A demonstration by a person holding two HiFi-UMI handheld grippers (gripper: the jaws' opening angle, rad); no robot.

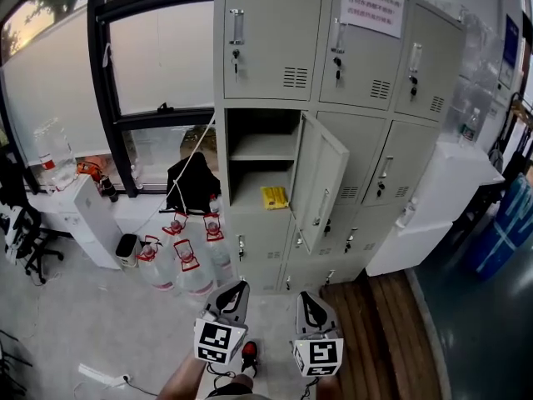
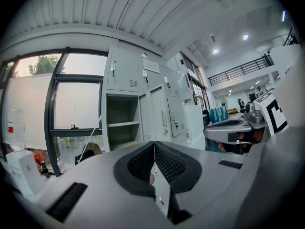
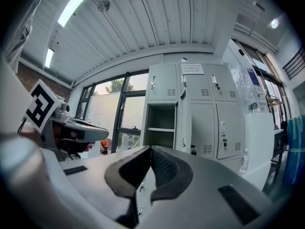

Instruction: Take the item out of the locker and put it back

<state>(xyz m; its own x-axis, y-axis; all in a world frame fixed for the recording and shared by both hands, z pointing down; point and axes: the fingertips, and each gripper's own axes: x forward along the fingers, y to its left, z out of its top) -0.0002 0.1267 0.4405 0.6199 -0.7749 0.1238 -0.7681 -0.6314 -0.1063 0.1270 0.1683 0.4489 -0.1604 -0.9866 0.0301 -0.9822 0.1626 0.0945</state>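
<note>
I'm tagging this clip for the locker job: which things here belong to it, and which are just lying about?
Job: open locker, its door, yellow item on its lower shelf, left hand-held gripper and right hand-held gripper, both shut, empty.

Lying about: clear jugs on the floor, black bundle, power strip, office chair.

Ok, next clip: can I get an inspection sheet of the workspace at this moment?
Surface: grey floor; wooden strip in front of the lockers.
Job's things: open locker, its door swung out; yellow item lying on the lower shelf.
Clutter: water jugs on the floor beside the lockers; dark bundle below the window.
Grippers: left gripper and right gripper both shut, empty, short of the locker.
Cables: white cord slanting down by the window; power strip on the floor.
Surroundings: window, office chair, paper notice on an upper door.
</note>
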